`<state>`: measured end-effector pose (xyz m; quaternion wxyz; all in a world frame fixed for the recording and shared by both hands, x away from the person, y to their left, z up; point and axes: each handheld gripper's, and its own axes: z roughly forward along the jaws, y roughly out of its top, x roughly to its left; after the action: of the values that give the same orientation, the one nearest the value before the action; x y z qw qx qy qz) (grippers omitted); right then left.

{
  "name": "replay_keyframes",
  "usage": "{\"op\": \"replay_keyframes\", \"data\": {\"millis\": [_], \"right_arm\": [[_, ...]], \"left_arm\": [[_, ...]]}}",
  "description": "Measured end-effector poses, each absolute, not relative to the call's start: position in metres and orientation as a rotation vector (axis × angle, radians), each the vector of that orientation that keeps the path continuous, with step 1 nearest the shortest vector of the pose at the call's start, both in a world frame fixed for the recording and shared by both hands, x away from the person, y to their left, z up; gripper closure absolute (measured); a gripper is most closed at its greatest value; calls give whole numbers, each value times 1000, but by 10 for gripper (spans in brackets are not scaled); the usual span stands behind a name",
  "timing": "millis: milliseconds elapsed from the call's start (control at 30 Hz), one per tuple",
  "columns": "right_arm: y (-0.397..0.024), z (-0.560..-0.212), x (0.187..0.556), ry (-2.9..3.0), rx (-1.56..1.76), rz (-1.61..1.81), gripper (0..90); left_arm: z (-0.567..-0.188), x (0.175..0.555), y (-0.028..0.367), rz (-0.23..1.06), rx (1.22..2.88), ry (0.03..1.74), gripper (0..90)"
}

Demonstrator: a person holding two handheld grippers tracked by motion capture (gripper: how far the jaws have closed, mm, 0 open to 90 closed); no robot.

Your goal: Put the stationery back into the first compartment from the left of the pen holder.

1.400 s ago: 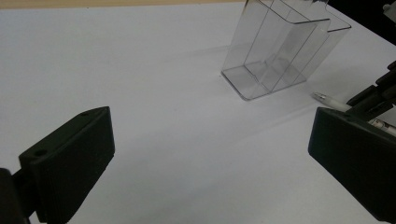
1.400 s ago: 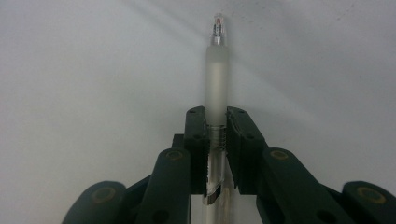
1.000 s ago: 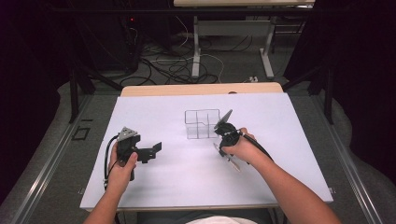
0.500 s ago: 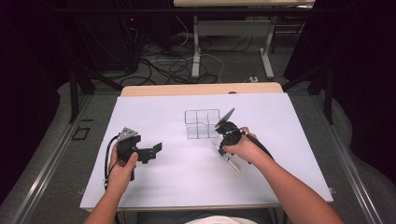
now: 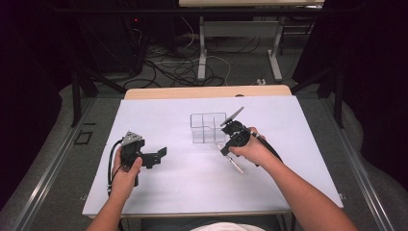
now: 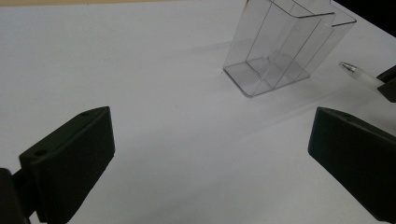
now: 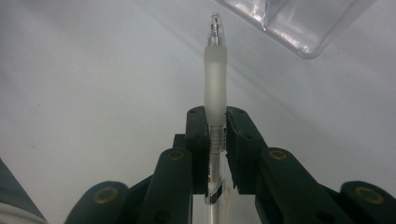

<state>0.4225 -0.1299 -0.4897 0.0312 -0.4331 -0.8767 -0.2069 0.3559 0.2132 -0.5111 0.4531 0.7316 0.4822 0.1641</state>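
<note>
Right hand-held gripper point(image 7: 215, 140) clamps a pen point(image 7: 215, 70) beside a clear box point(image 5: 208, 128); left hand-held gripper point(image 6: 210, 154) gapes over bare white tabletop point(image 5: 183, 178), dark cabled floor point(image 5: 178, 67) beyond.

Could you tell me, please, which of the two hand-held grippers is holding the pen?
The right hand-held gripper: its jaws are clamped on the clear pen beside the clear organizer, while the left hand-held gripper is open and empty.

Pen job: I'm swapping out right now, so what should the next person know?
Right gripper: shut on the pen, tip pointing toward the organizer, beside it and not yet over it.
Left gripper: open, holds nothing, over bare table.
Organizer: clear, upright, nothing in the compartments I can see.
Done: pen picked up.
Left: probably lift the pen over a compartment and drop it in.
</note>
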Motion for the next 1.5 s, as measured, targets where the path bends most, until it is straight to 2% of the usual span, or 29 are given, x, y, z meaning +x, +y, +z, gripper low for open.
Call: {"op": "replay_keyframes", "data": {"millis": [67,100,133,200,300,433,500,533,567,700,967,1500], "right_arm": [[-129,-490,421,-2699,-1319,-735,799],[-131,-483,422,-2731,-1281,-631,799],[-129,-487,421,-2709,-1303,-771,799],[-129,-481,420,-2715,-1287,-740,799],[-128,-479,420,-2706,-1271,-873,799],[-127,-470,419,-2735,-1234,-851,799],[-123,-468,416,-2717,-1249,-1015,799],[-123,-463,416,-2745,-1236,-930,799],[-122,-466,417,-2758,-1208,-1050,798],[-122,-458,415,-2794,-1186,-1052,799],[-121,-447,413,-2805,-1189,-1291,799],[-106,-427,420,-2842,-1143,-1487,798]], "left_arm": [[-511,356,213,409,1801,1191,7],[-511,356,213,411,1799,1193,7],[-511,356,213,411,1799,1193,7],[-511,356,213,411,1799,1194,7],[-511,356,213,410,1800,1193,7],[-511,356,213,411,1802,1189,7],[-511,356,213,412,1801,1192,7],[-511,356,214,411,1799,1191,7],[-511,356,214,411,1798,1192,7],[-511,356,214,413,1798,1192,7],[-511,356,214,411,1797,1193,7],[-511,356,214,414,1797,1191,7]]}}
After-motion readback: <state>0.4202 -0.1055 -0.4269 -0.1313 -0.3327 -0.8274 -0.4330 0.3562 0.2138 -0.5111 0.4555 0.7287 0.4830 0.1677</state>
